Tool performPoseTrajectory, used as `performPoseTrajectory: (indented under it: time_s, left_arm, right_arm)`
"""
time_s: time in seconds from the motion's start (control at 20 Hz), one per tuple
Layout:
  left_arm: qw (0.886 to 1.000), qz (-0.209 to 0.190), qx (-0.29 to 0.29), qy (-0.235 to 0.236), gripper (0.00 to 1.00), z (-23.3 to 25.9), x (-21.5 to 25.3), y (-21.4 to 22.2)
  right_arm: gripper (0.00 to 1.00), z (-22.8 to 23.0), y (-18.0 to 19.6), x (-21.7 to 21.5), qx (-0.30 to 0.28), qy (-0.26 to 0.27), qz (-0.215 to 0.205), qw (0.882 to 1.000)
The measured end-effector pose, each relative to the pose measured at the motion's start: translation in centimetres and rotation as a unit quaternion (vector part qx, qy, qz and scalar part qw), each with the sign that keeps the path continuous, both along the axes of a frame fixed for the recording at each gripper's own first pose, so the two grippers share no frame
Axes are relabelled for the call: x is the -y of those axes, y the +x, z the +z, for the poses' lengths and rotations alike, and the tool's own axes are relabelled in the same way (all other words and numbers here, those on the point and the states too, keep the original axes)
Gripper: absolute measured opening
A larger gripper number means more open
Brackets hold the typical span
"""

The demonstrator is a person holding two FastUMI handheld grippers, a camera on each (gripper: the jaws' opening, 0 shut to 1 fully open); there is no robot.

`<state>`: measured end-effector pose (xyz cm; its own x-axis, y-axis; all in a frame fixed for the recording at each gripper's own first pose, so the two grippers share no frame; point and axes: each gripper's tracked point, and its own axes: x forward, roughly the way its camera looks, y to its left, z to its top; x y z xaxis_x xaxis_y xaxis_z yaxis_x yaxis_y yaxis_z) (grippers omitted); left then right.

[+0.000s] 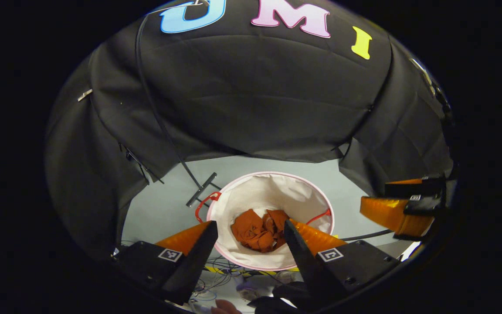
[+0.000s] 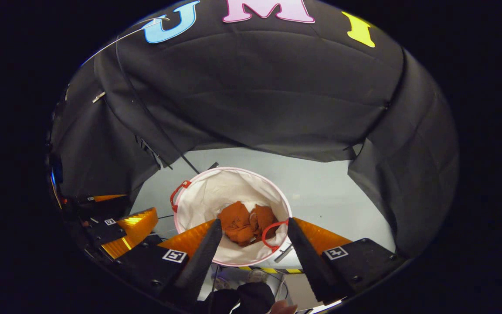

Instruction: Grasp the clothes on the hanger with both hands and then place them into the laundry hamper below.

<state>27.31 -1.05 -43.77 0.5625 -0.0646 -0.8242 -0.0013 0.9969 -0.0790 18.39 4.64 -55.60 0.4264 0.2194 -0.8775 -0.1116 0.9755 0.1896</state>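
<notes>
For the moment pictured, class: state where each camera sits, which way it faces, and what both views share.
Left gripper view: rides the left claw, looking down at the hamper; the right claw shows alongside.
Right gripper view: rides the right claw, looking down likewise; the left claw shows.
Shared: the orange clothes lying in the hamper.
</notes>
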Motion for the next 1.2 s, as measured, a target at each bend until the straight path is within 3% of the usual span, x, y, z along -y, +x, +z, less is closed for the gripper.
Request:
performPoseTrajectory:
  time_s: [0.15,0.3,0.65,0.95,1.2]
  left_arm:
    - [1.0,0.01,0.018,-0.01,0.97,1.3,-0.1,-0.1]
    - [0.999,0.015,0.031,-0.014,0.97,3.1,-0.4,-1.0]
    - [0.989,0.039,0.145,-0.008,0.97,14.2,-2.8,-2.6]
    - [0.962,0.032,0.27,-0.005,0.96,26.9,-4.1,-5.2]
    - [0.94,0.028,0.341,0.003,0.96,35.6,-5.5,-8.6]
  right_arm:
    - [0.98,1.0,0.5,0.0,0.02,0.021,-0.038,0.999]
    - [0.99,3.2,0.3,-0.1,0.045,0.017,-0.039,0.998]
    - [0.99,13.9,-0.2,-0.7,0.158,0.004,-0.056,0.986]
    - [0.99,25.5,-1.3,-1.3,0.271,-0.002,-0.069,0.96]
    - [0.98,35.0,-2.9,-1.7,0.362,-0.008,-0.083,0.928]
